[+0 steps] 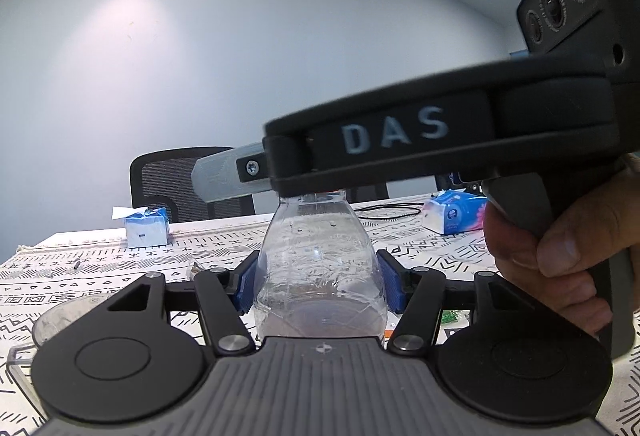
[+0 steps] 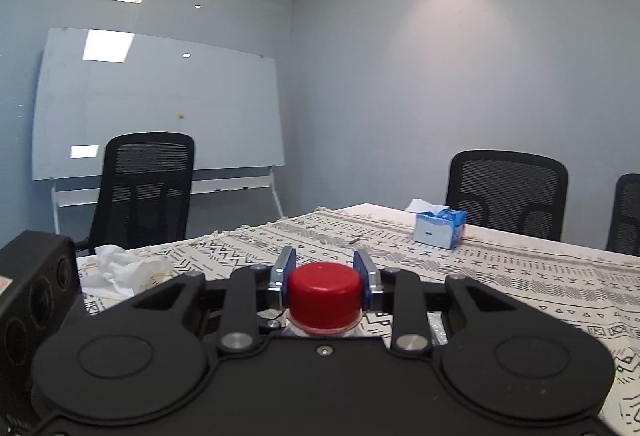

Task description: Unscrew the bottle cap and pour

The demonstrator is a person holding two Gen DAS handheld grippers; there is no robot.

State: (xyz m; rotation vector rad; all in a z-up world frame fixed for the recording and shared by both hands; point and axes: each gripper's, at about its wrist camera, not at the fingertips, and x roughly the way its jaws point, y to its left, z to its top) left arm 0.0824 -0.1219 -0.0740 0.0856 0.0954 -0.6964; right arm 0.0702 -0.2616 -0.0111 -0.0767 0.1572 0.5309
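Right wrist, tissue box (image 2: 439,230) beyond red cap (image 2: 324,294)

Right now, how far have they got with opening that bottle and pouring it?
Done: the left claw is shut on the clear bottle, holding it upright over the patterned tablecloth. In hand: the right claw is shut on the red cap, which still sits on the neck. Left: twisting the cap off, then pouring, perhaps into the clear container at the left view's edge.
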